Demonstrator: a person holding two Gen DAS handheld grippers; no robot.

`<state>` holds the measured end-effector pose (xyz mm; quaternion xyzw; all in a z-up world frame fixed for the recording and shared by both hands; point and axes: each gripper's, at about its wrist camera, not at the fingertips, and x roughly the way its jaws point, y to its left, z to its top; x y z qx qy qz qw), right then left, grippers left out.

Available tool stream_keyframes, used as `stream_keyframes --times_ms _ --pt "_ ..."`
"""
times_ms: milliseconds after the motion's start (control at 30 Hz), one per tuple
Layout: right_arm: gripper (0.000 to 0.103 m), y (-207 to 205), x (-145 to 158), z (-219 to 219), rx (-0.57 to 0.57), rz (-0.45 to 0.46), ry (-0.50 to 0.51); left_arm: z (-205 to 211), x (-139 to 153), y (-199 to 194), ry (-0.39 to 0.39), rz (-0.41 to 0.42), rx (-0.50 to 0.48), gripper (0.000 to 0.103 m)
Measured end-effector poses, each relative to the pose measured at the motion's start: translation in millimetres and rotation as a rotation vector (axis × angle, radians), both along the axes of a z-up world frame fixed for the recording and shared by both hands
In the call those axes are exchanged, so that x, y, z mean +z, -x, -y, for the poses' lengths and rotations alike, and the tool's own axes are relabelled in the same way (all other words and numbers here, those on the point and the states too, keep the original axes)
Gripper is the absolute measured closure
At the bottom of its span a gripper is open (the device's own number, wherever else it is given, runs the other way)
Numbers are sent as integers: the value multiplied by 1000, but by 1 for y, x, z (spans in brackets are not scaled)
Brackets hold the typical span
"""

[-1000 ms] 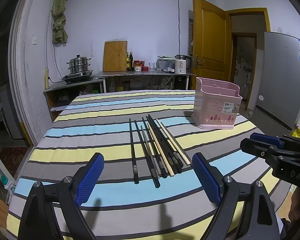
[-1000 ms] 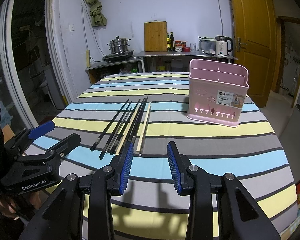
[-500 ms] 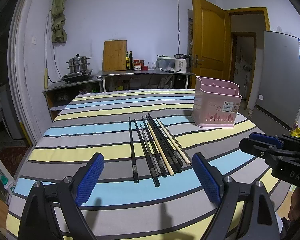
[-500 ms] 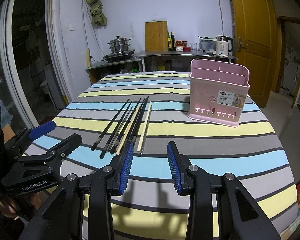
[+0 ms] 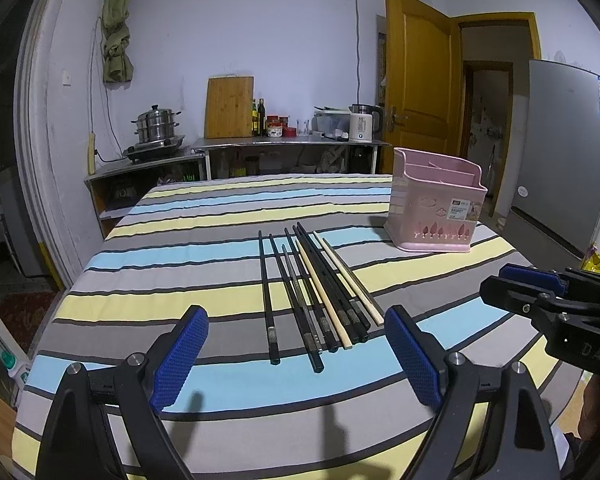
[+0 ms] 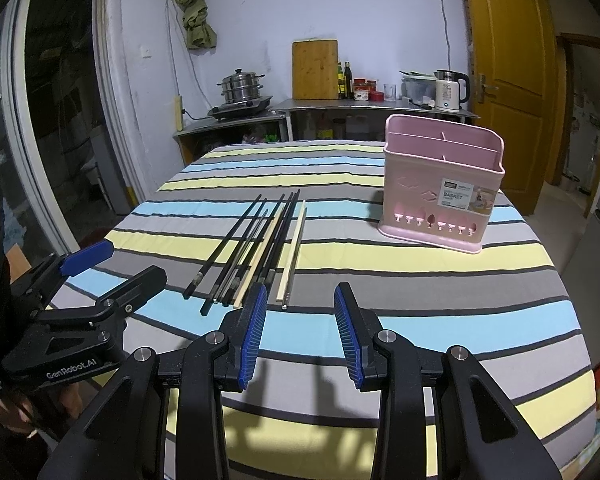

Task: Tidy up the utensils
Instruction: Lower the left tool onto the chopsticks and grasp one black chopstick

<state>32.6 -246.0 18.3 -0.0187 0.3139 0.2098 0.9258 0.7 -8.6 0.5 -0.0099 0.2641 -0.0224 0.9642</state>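
Several black and pale wooden chopsticks (image 5: 316,292) lie side by side on the striped tablecloth (image 5: 204,216); they also show in the right wrist view (image 6: 260,248). A pink utensil basket (image 5: 436,204) with dividers stands upright to their right, also in the right wrist view (image 6: 440,184). My left gripper (image 5: 296,352) is wide open and empty, just short of the chopsticks' near ends. My right gripper (image 6: 300,328) is open and empty, near the pale chopstick's end. Each gripper shows at the edge of the other's view.
The striped table's near edge lies under both grippers. Behind the table stand a steel counter (image 5: 292,144) with a cutting board, bottles and a kettle, and a steamer pot (image 5: 156,128). A yellow door (image 5: 416,92) and a grey fridge (image 5: 564,152) are at the right.
Both grippers have crept slightly forward toward the chopsticks. Nothing on the table has moved.
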Motion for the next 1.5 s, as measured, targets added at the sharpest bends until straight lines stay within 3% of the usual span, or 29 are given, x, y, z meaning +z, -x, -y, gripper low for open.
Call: stream_keyframes --times_ms 467,567,967,1200,1500 --pt "67 -34 -12 -9 24 -60 4 -31 -23 -65 9 -155 8 13" --pt "67 -47 -15 -15 27 -73 11 -40 -31 -88 33 -224 18 24" --pt "67 -109 -33 -42 63 -161 35 -48 -62 -159 33 -391 -13 51" --pt "77 -155 -49 -59 75 -231 42 -48 -64 -182 25 -396 -35 55" --pt "83 -190 -71 -71 64 -293 49 -46 -65 -197 0 -392 -40 55"
